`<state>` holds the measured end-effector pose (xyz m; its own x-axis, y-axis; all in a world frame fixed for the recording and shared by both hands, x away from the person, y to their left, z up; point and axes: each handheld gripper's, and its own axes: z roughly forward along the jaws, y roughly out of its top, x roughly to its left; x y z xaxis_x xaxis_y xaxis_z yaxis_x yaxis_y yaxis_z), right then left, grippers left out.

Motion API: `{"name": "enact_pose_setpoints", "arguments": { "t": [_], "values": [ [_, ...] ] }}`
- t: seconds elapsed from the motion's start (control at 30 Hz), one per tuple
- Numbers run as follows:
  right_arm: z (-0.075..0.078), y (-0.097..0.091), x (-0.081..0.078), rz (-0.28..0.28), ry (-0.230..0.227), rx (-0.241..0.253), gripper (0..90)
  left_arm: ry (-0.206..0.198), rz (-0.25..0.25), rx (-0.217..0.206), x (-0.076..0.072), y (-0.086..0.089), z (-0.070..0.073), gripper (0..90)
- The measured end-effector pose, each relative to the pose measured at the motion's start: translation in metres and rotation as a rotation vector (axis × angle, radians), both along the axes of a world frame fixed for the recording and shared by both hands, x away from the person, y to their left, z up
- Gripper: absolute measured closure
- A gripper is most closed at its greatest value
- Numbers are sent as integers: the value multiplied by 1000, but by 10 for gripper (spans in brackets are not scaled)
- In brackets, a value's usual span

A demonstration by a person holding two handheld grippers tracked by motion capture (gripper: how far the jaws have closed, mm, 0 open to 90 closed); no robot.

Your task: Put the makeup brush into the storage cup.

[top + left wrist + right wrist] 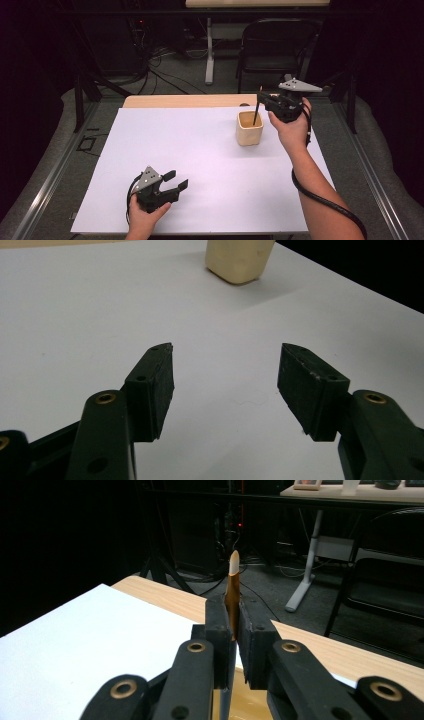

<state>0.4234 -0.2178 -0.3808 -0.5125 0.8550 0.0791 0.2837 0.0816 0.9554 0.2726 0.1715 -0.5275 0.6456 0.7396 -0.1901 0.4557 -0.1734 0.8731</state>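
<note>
One cup (249,128), one brush (256,111) and my two claws make up the working set. My right claw (261,96) is pressed together on the brush, pinching its shaft between both pads; in the right gripper view the brush (233,592) stands between the pads with its pale tip uppermost and its orange-brown shaft running down out of sight behind the jaws. In the high view the brush's long axis is close to upright, slightly tilted, its lower end inside the mouth of the cream, square-sided cup, which stands on the white sheet (200,165) toward the far right of the table (185,101). My left claw (176,180) rests low on the near left of the sheet, well apart from the cup, its jaws spread with only bare sheet between them; in the left gripper view its pads (154,387) point toward the cup (239,260) across open sheet. Nothing lies between either claw and the cup. Beyond the table's far edge stand one dark folding chair (276,45), a second table's white leg (210,50), and loose cables on the floor (165,75).
</note>
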Motion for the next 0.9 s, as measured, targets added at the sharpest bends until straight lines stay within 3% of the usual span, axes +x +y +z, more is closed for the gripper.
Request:
{"name": "enact_pose_setpoints", "arguments": {
  "t": [0.37, 0.9],
  "values": [
    [6, -7, 12, -49, 4, 7, 838, 1, 6, -6, 0, 0, 1, 396],
    [5, -6, 16, -63, -5, -10, 838, 1, 0, -8, 0, -1, 0, 396]
  ]
}}
